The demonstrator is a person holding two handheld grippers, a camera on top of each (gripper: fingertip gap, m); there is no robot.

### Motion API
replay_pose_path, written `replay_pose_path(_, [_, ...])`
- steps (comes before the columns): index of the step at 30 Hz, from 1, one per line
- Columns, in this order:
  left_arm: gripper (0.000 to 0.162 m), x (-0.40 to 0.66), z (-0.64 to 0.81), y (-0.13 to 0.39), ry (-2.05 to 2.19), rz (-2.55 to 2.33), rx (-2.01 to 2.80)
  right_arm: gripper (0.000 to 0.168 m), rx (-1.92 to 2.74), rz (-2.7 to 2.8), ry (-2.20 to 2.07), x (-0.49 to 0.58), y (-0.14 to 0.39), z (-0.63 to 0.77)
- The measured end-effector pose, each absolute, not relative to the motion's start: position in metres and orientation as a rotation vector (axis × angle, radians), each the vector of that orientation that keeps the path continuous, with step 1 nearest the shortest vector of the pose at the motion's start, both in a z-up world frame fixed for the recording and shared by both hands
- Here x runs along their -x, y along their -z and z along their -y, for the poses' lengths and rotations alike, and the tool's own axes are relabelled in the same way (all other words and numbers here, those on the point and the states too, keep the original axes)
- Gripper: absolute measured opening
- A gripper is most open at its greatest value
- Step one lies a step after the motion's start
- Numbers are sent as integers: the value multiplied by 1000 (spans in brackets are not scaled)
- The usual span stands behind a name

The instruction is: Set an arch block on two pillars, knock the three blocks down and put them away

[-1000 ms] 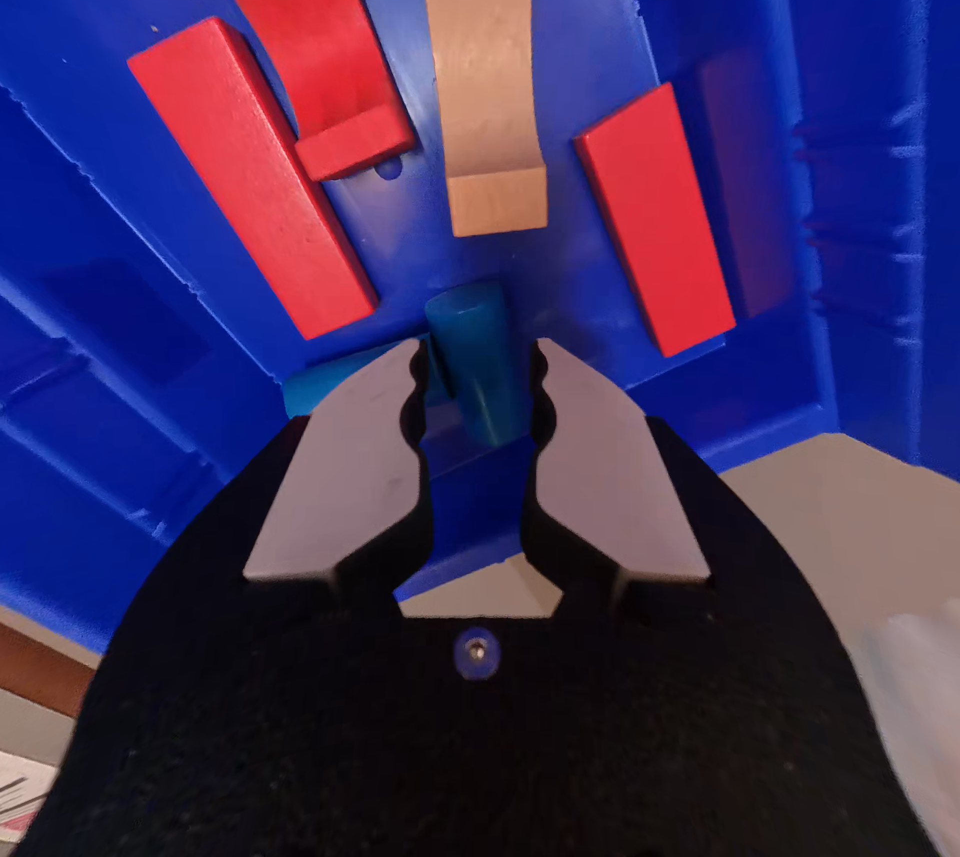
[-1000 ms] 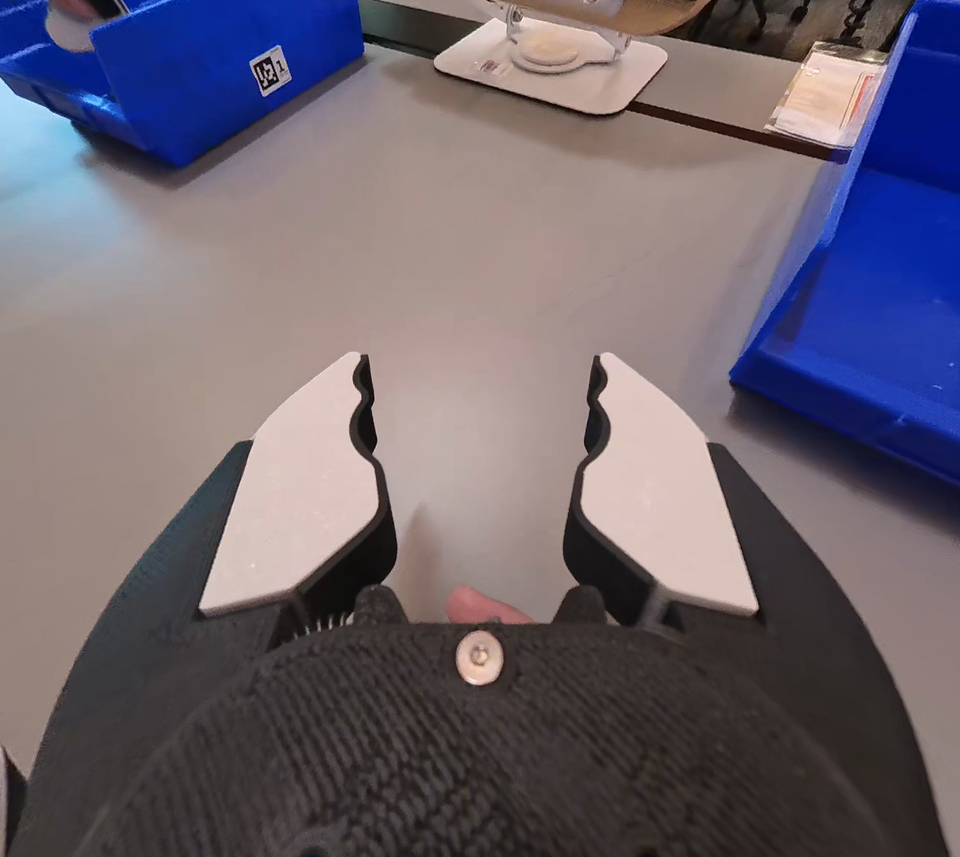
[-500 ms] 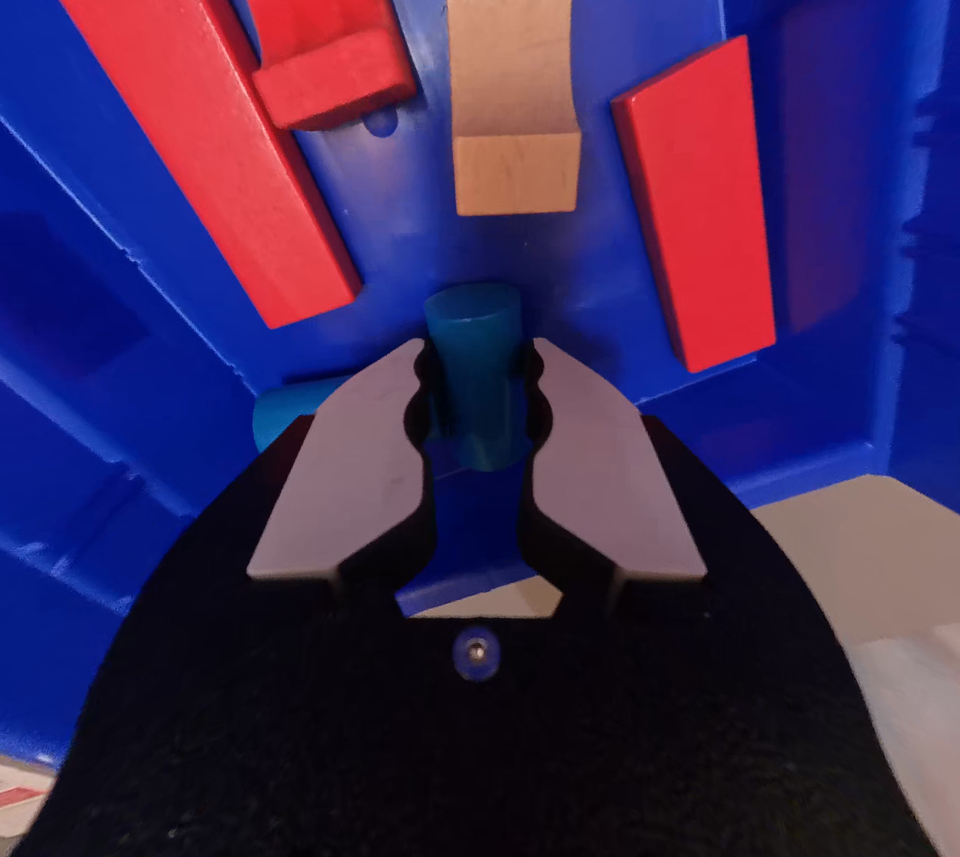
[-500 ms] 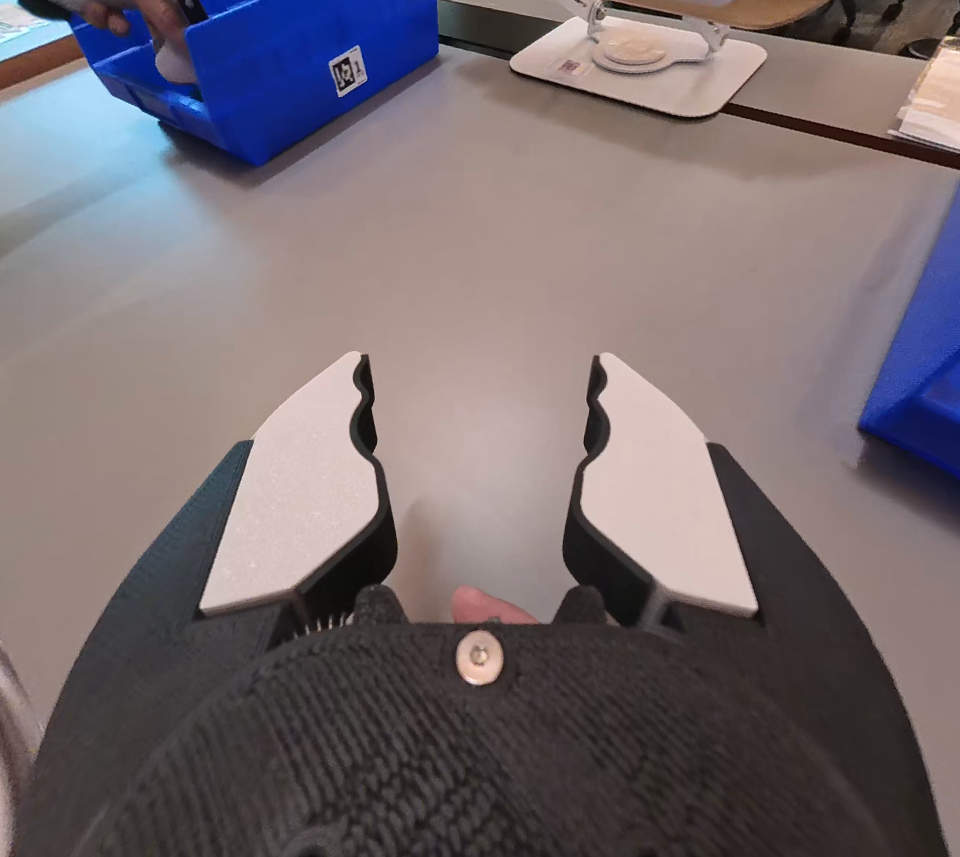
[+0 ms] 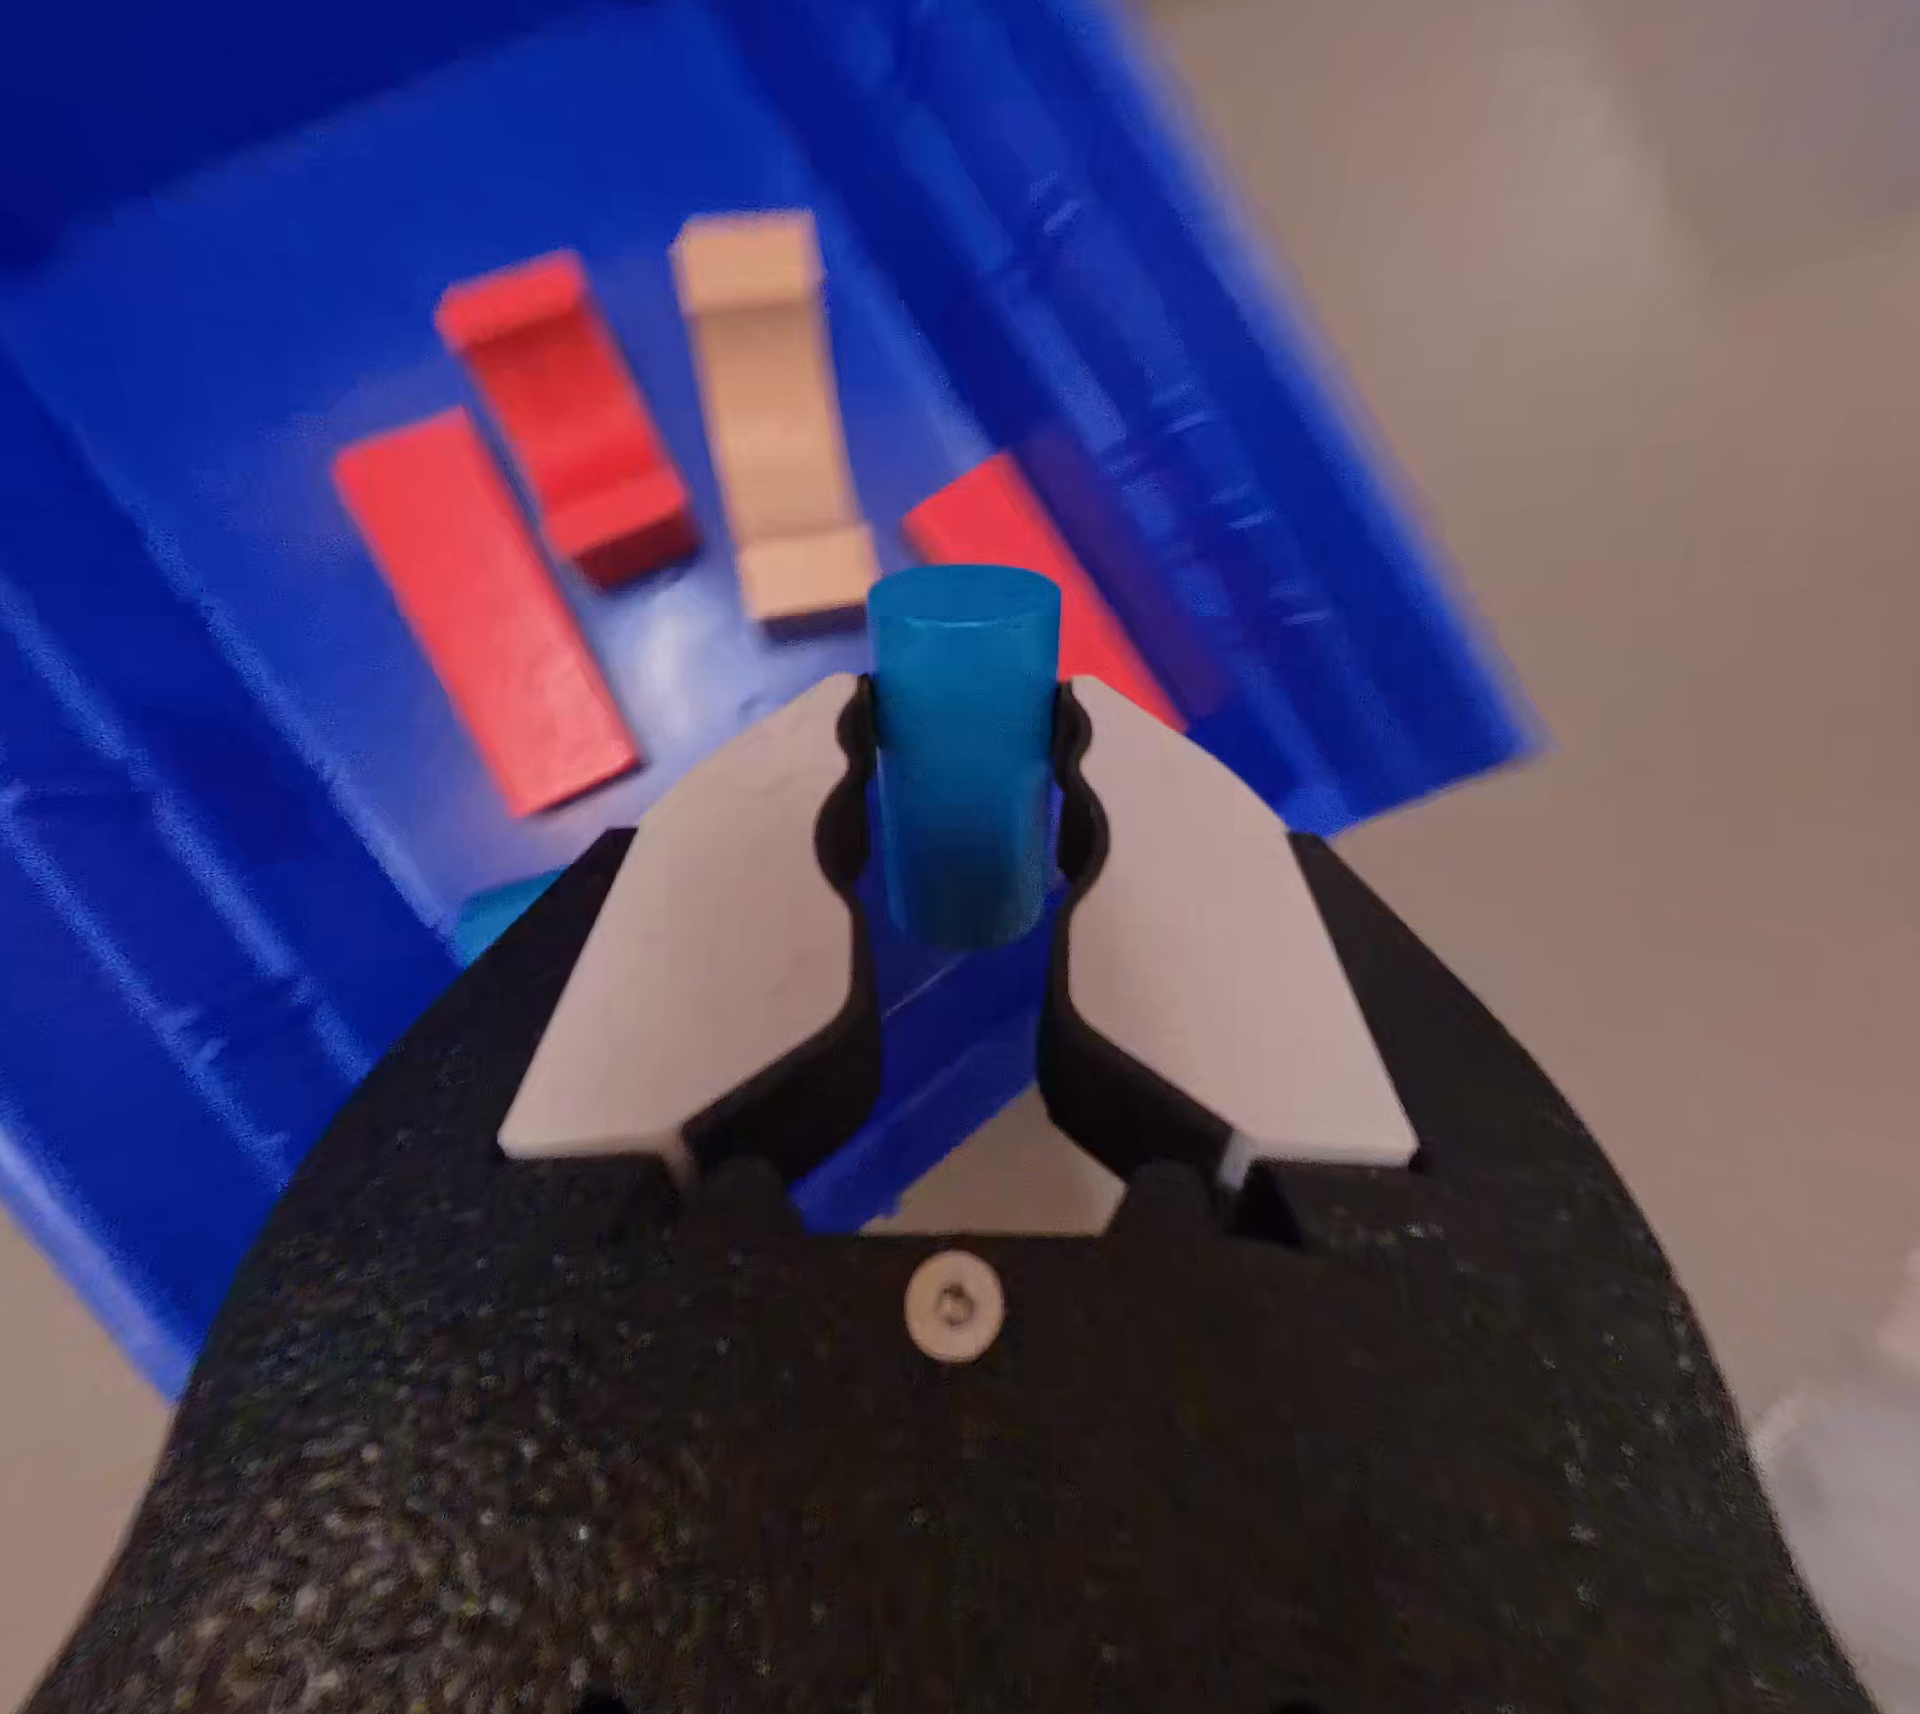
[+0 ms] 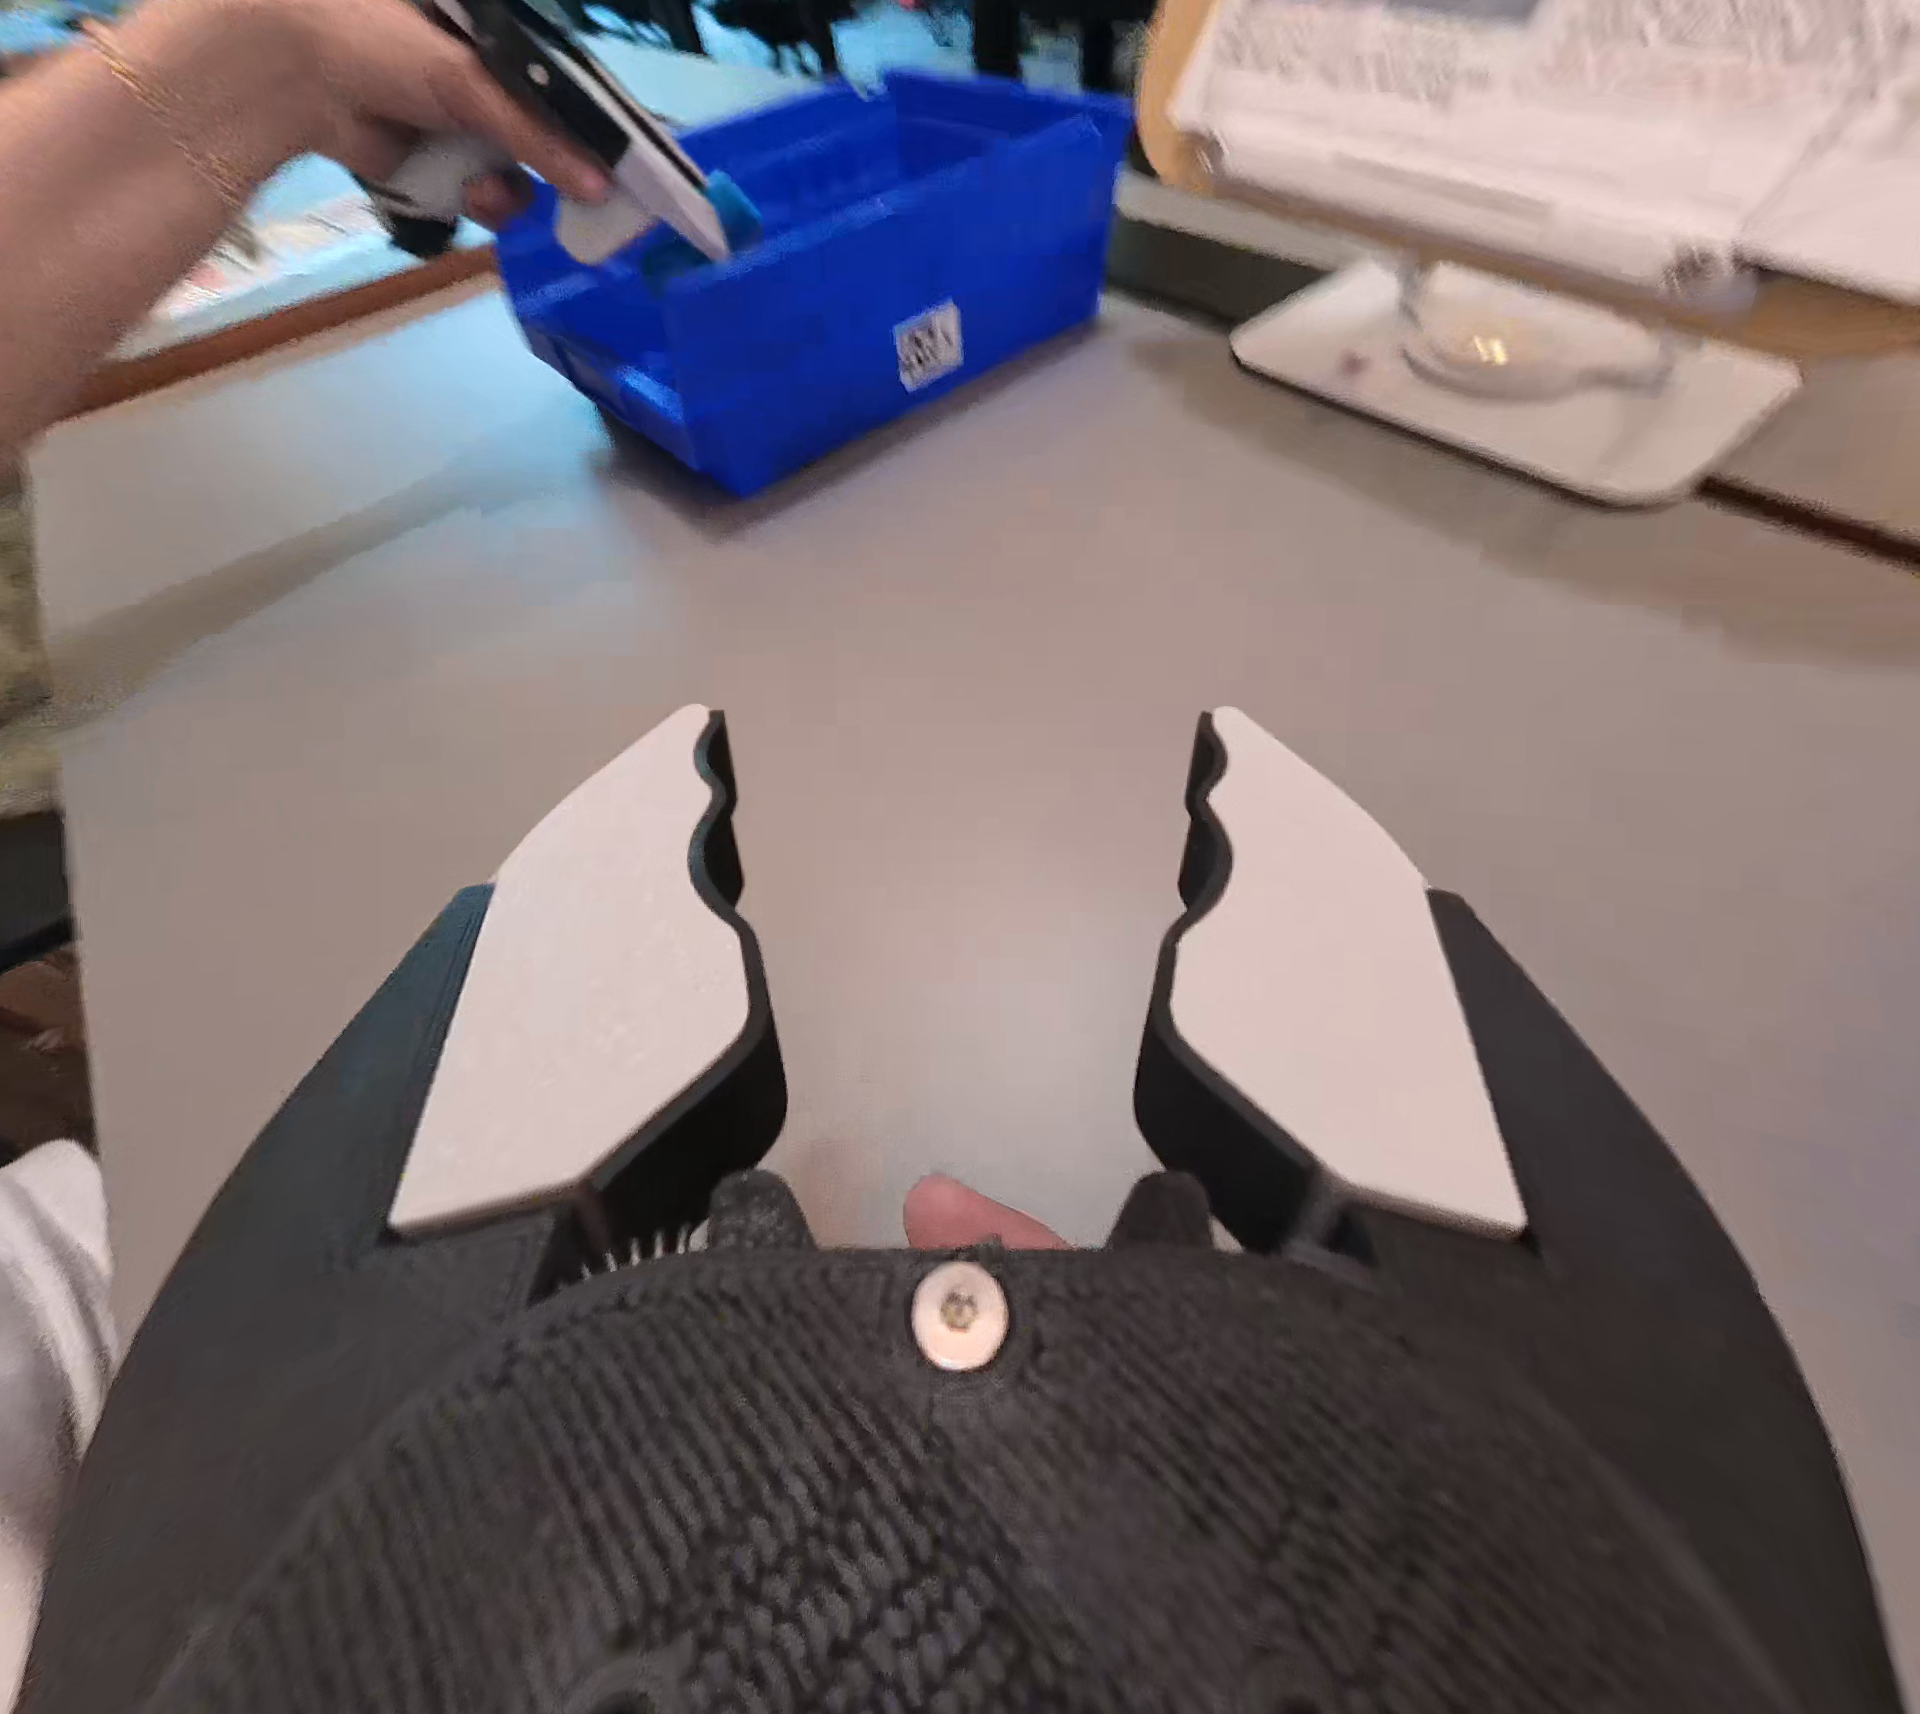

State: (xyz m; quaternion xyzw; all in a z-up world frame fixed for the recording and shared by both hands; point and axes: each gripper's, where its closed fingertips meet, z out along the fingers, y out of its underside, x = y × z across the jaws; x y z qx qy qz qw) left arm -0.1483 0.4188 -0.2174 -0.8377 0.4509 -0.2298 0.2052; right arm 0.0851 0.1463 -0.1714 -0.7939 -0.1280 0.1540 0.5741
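Left gripper (image 5: pixel 961 708) was clamped on teal cylinder (image 5: pixel 961 771), long axis along the fingers, above blue bin (image 5: pixel 1195 376) near its right wall; red blocks (image 5: pixel 483 610) below. Right gripper (image 6: pixel 961 760) spread wide over bare grey table (image 6: pixel 935 584)

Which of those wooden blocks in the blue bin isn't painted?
The tan, natural-wood arch block, lying between the red arch block and the red flat block at the bin's right wall. All the others are red or teal.
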Motion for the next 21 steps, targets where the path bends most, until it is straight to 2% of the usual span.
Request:
replay_pose_path(1, [33,139,-409,198,758,-1262,2232,84,1814,344,-396,-78,158,-151])
replay_pose_path(5, [33,101,-353,126,1115,-1321,1798,80,1664,497,-515,-52,107,-172])
replay_pose_path(8, [32,77,-305,98,1248,-1407,1559,76,1633,616,-555,-32,83,-192])
replay_pose_path(12, [32,46,-249,90,1336,-1554,1337,75,1659,749,-593,-10,67,-212])
replay_pose_path(15, [32,25,-223,93,1360,-1613,1241,66,1649,799,-640,2,63,-216])
replay_pose_path(21, [32,-1,-193,95,1466,-1658,1112,58,1631,902,-634,7,78,-204])
